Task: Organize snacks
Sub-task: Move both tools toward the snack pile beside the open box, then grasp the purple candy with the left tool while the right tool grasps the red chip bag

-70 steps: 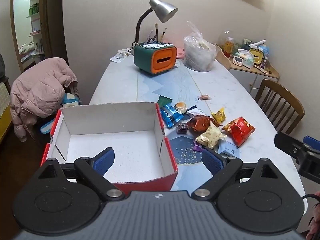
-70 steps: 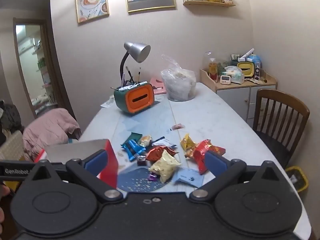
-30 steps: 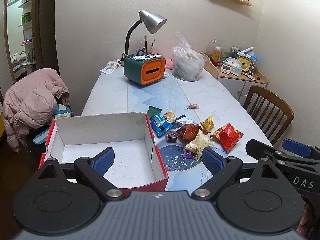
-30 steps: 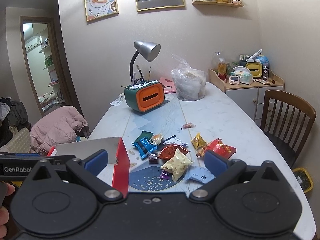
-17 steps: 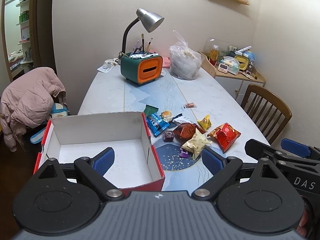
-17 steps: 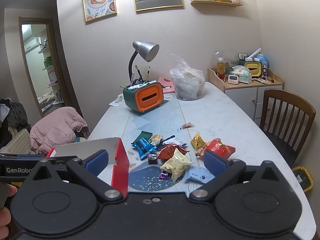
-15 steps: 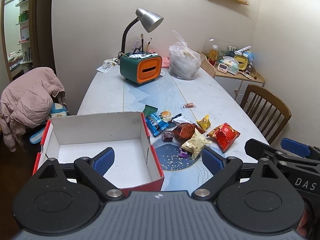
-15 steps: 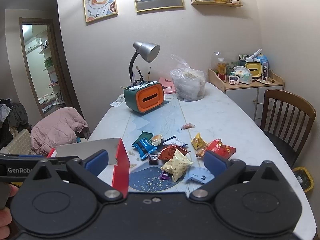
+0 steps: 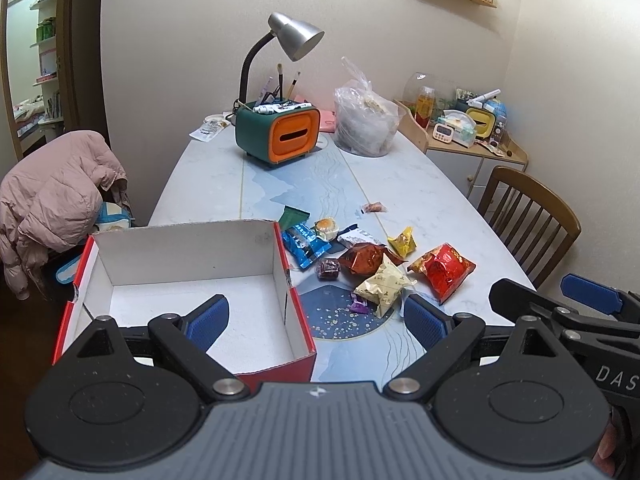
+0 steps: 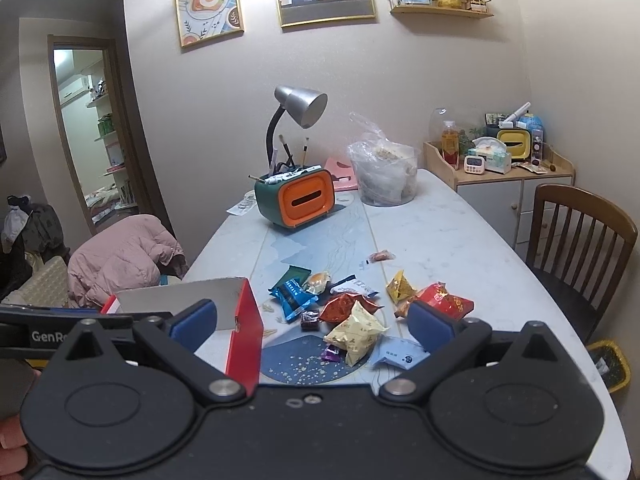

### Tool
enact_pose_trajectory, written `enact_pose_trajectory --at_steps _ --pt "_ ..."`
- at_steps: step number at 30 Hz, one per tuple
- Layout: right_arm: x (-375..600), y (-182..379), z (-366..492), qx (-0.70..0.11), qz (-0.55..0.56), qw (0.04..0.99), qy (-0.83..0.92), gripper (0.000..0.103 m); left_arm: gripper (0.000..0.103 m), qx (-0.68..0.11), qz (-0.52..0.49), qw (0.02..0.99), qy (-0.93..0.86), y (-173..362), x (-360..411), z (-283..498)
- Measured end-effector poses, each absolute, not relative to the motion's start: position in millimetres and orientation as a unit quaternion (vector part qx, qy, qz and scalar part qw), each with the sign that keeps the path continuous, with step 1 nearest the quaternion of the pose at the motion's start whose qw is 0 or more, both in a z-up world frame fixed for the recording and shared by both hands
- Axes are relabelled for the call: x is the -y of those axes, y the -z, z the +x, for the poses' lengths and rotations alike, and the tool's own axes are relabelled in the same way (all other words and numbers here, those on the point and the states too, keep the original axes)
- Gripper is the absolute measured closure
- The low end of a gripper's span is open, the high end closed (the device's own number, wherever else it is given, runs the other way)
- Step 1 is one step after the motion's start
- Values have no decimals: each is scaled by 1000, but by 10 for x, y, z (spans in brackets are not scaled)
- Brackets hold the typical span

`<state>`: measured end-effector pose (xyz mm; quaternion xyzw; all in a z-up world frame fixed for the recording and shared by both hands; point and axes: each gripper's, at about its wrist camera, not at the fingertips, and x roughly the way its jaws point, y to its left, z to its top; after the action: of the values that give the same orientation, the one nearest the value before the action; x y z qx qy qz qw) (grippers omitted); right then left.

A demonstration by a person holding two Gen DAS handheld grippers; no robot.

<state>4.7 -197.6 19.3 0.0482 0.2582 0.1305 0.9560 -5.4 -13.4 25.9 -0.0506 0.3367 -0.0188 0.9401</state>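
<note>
Open red box (image 9: 188,280), white-lined and empty, upright on the table; to its right, a loose cluster of snack packets (image 9: 376,264) — blue, green, red, cream, yellow.

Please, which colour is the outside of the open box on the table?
The box is red outside and white inside; the left wrist view shows it best.

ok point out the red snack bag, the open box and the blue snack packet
red snack bag (image 9: 444,270): left wrist view, middle of its front.
open box (image 9: 188,250): left wrist view, inner back wall.
blue snack packet (image 10: 294,295): right wrist view, centre of wrapper.
</note>
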Motion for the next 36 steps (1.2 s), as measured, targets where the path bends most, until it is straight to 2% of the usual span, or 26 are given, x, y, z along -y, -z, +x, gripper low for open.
enact_pose_trajectory --at_steps 16,21,28,36 --pt "2432 -105 499 -269 20 950 -158 1 8 -378 -65 923 -31 -85 628 368" --pt "2692 97 748 -302 20 938 -167 2 8 -411 -72 907 -56 75 767 569" --pt "2964 371 1072 -338 11 924 -177 9 8 -439 -67 894 -58 277 974 803" --pt "3129 619 1547 -346 -56 918 -186 11 8 -447 -63 891 -54 440 1147 1130"
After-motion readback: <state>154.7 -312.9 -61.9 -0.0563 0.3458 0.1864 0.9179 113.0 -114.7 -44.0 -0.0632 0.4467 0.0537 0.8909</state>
